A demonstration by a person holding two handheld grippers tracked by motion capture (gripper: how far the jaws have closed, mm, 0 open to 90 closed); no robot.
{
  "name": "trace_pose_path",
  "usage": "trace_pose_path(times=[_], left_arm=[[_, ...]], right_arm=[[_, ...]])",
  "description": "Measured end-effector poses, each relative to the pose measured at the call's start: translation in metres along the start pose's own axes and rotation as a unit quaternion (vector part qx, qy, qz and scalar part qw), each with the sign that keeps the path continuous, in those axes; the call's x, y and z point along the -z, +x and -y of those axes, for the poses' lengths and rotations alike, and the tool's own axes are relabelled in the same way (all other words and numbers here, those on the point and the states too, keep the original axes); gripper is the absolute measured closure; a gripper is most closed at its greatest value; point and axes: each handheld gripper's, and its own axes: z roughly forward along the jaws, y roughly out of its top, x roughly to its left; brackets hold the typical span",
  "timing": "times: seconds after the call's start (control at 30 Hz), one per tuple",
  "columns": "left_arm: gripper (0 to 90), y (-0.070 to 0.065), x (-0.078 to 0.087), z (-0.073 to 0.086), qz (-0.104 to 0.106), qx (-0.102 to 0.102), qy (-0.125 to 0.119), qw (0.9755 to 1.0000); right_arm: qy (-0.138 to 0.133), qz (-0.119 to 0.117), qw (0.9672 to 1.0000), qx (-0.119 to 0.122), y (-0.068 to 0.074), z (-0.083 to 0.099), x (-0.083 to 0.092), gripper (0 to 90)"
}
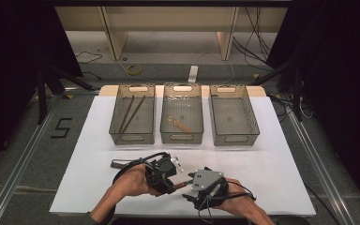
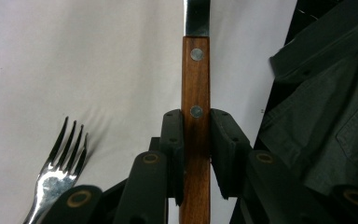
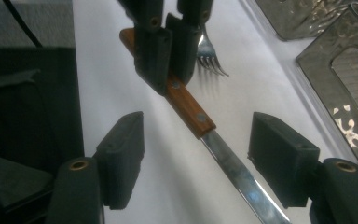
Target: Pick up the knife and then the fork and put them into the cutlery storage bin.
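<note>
the left gripper (image 2: 196, 154) has its two jaws closed flat on the wooden handle of a knife (image 2: 196, 84), gripping it low down, near the lower rivet. the knife's long axis runs straight out ahead from between those pads, handle first, then steel blade. a fork (image 2: 58, 168) lies on the white table (image 2: 74, 56) just off to the left of the closed jaws, not touching them.

the right gripper (image 3: 193, 163) stands wide open, holding nothing. the blade passes between its spread jaws, nearer the right-hand one, slanting across the gap. so the free end of the knife already lies inside the right jaws; closing there looks like a hand-over, though the blade is slick.
</note>
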Motion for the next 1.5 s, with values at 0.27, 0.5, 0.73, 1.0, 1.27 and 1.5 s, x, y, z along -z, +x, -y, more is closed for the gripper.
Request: trace_pose_path(times=[0.27, 0.5, 0.73, 1.0, 1.27, 1.5], left_arm=[[75.3, -0.003, -0.002, -0.008, 0.012, -0.011, 0.008, 0.9998], [75.3, -0.005, -0.003, -0.012, 0.021, -0.014, 0.008, 0.9996], [75.3, -0.006, -0.003, -0.012, 0.030, -0.014, 0.008, 0.9994], [75.2, -0.005, -0.003, -0.012, 0.037, -0.018, 0.005, 0.9991], [73.7, -0.004, 0.000, -0.012, 0.038, -0.018, -0.010, 0.9990], [55.1, 0.001, -0.002, -0.010, 0.020, 0.005, -0.020, 0.9996]], right_arm=[[0.020, 0.018, 0.9986, 0.045, 0.004, 0.002, -0.008, 44.8], [0.038, 0.019, 0.9947, 0.093, 0.007, 0.003, -0.012, 56.0], [0.042, 0.031, 0.9920, 0.115, 0.010, 0.004, -0.014, 66.4], [0.049, 0.031, 0.9885, 0.140, 0.014, 0.003, -0.014, 71.5], [0.068, 0.027, 0.9805, 0.182, 0.017, 0.006, -0.016, 77.4], [0.077, 0.029, 0.9794, 0.184, 0.016, 0.008, -0.013, 77.7]])
